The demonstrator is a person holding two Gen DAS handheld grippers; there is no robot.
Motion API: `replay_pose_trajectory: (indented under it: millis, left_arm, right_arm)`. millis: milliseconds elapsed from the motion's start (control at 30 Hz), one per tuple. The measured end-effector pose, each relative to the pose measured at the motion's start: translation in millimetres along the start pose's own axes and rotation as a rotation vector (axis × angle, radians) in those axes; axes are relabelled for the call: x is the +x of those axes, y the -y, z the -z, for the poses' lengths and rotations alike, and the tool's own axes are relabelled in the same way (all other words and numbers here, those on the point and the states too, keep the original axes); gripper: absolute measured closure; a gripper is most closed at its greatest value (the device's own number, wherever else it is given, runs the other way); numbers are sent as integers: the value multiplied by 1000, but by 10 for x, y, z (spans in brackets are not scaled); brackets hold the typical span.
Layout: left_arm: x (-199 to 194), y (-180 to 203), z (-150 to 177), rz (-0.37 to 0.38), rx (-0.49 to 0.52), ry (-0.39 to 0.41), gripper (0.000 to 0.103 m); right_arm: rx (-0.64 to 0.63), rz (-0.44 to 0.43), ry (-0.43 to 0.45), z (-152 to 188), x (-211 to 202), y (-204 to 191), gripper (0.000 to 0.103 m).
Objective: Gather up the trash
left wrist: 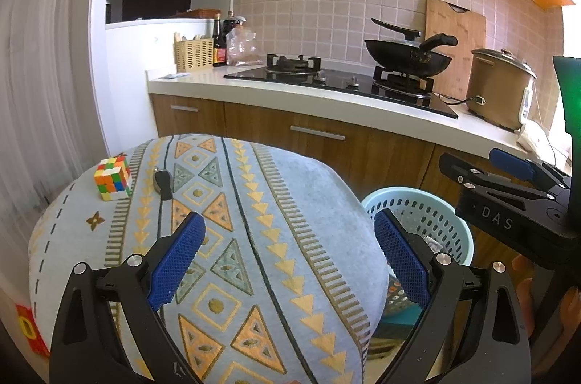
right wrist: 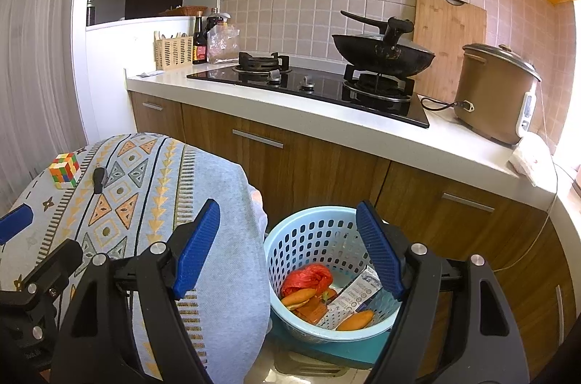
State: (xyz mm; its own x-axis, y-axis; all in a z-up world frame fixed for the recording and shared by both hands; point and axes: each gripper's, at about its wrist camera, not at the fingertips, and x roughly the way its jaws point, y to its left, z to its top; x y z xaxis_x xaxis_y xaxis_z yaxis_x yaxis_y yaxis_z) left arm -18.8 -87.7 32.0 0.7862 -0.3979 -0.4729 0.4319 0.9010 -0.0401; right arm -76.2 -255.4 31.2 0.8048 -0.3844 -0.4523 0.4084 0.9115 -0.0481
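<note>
Trash, a crumpled red plastic bag (right wrist: 308,277) and paper wrappers, lies light and soft in the pale-blue perforated plastic basket (right wrist: 290,248) right of the patterned cloth-covered counter (left wrist: 254,239); pinch any raised fold. Both grippers' jaws gape apart, empty.

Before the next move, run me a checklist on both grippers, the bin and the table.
1. Left gripper open and empty: ok.
2. Right gripper open and empty: ok.
3. Blue basket upright beside the table, mouth unobstructed: ok.
4. Trash already in basket, red bag and paper packet: ok.
5. Table cloth free of trash: cannot tell; only a Rubik's cube and a dark key-like item show.
</note>
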Motion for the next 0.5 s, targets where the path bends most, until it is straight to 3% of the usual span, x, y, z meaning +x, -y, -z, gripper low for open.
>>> replay_pose_trajectory:
  millis: [500]
  left_arm:
    - [15, -4, 20, 8, 4, -4, 11]
  right_arm:
    - [17, -13, -3, 22, -2, 71, 30]
